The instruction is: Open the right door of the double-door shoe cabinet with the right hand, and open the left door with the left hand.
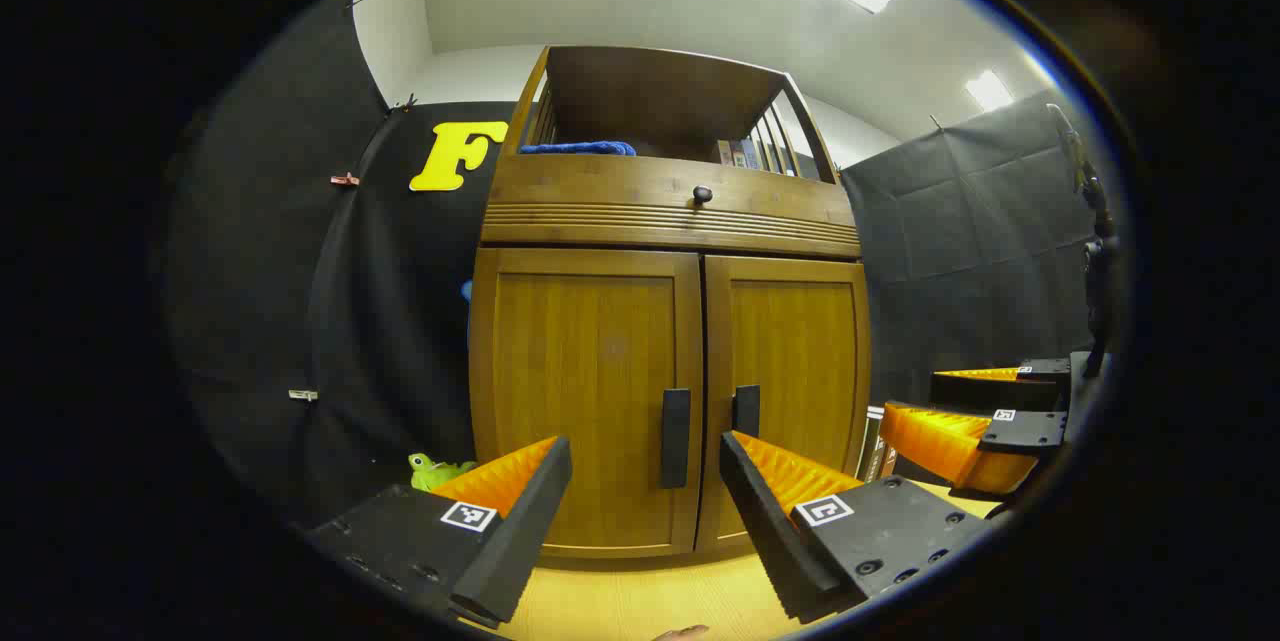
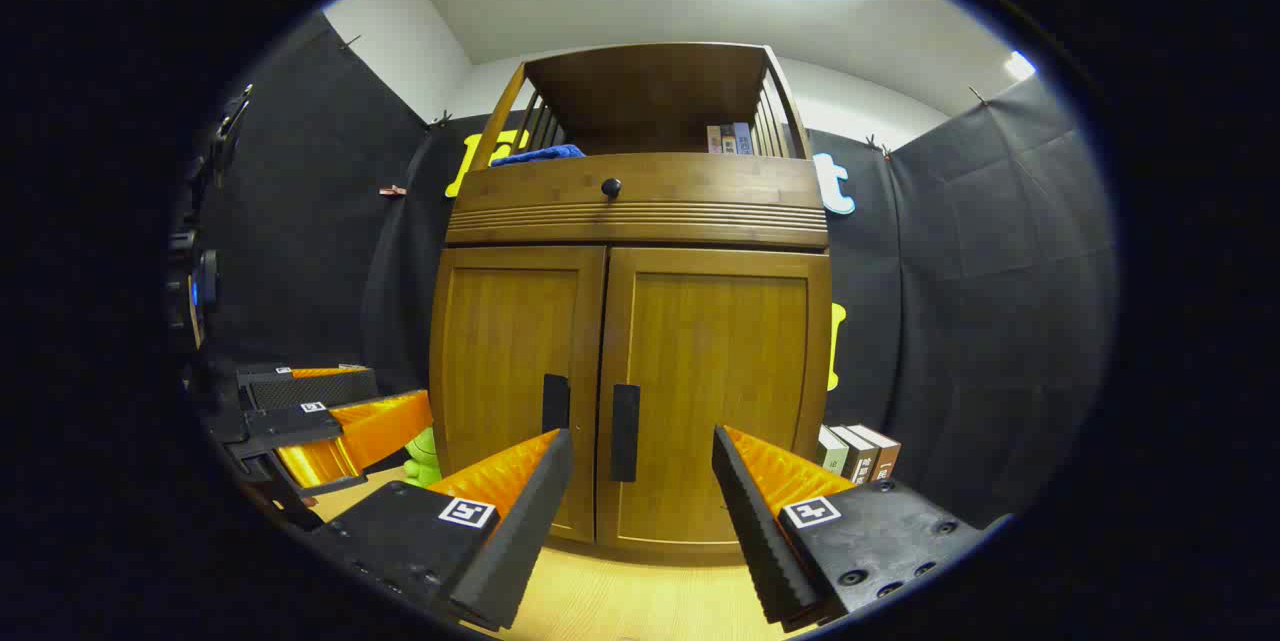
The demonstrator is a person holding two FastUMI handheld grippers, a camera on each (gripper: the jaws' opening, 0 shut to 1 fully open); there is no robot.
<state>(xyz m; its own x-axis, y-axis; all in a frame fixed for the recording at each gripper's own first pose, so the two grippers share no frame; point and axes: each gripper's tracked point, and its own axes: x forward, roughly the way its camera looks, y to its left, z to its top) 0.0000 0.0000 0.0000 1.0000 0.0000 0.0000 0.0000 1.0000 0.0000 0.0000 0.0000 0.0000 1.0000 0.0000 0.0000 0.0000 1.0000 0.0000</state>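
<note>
Nearest to us in the left gripper view, the left gripper [image 1: 645, 491] is spread wide and holds nothing; in the right gripper view the right gripper [image 2: 640, 481] is likewise released and empty. Both hang short of the brown wooden double-door shoe cabinet [image 1: 670, 321], which stands on a pale wooden floor [image 1: 640, 601] with both doors closed. The left door [image 1: 585, 391] and right door [image 2: 715, 391] each carry a dark vertical bar handle [image 1: 675, 438] beside the centre seam, with nothing between them and our grippers. A small green plush toy [image 1: 435, 470] sits at the cabinet's left foot and a short row of upright books [image 2: 860, 451] at its right. Above the doors we see a round dark knob [image 2: 611, 187] on the drawer, and a folded blue cloth [image 1: 578, 148] on the open top shelf.
</note>
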